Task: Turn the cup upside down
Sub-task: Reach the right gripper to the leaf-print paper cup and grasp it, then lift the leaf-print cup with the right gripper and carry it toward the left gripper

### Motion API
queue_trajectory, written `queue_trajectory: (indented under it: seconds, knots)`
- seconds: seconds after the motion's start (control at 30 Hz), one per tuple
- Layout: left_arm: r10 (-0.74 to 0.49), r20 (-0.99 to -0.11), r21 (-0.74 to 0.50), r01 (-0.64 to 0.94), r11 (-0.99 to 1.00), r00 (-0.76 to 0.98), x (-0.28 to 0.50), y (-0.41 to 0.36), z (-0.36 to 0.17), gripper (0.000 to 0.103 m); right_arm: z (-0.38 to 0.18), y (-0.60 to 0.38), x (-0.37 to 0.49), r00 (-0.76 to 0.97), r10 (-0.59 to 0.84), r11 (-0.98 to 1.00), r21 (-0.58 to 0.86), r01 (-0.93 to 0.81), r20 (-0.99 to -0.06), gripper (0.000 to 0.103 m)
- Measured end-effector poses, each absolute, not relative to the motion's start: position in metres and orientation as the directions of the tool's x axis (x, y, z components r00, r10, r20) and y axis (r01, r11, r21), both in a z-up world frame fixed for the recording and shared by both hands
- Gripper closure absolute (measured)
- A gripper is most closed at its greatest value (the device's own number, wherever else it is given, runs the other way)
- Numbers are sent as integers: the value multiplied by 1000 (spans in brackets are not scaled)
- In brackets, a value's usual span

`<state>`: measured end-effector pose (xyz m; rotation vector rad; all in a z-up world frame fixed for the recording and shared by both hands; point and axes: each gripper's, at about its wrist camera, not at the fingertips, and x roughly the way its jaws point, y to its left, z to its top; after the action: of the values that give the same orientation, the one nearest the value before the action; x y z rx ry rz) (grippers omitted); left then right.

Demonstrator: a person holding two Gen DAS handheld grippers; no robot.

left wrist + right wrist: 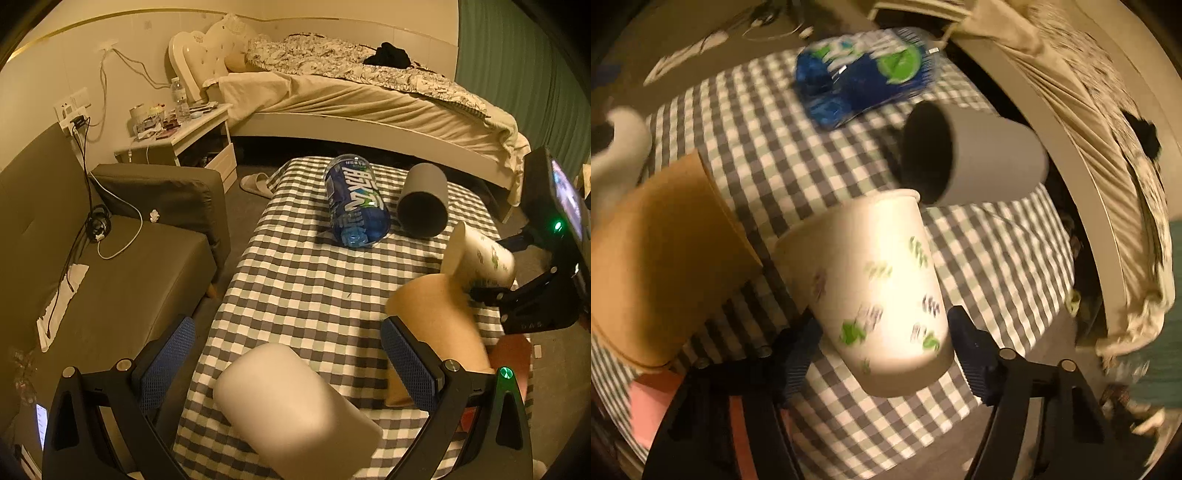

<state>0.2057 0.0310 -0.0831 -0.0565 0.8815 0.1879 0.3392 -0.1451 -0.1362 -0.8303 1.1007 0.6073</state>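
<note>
A white paper cup with green and grey marks [882, 291] is held between the two blue-padded fingers of my right gripper [882, 350], tilted, its rim pointing away and up over the checked table. In the left wrist view the same cup [480, 258] hangs at the right in the right gripper [491, 291]. My left gripper [288, 365] is open and wide, with a plain white cup [291, 406] lying on its side between the fingers, not gripped. A tan cup [436, 314] lies beside the right finger pad.
A grey cup [423, 201] and a blue bottle [354, 203] lie on their sides at the far end of the checked tablecloth [295, 288]. A dark sofa [122, 258] stands left, a bed [369, 99] behind. A pink object [650, 410] sits at the table's near corner.
</note>
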Motion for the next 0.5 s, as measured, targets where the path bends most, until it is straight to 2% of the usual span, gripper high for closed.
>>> queue_trajectory:
  seconds: [0.23,0.5]
  knots:
    - [116,-735,2,-169,986,668,176,30,-51,0,-85,-160,308,416,49,713,-260,-651,-908,40]
    - [113,-688,-24,-179,984,717,120,46,-24,0,-19,-164,205,517,67,862,-211,-461,-853,40]
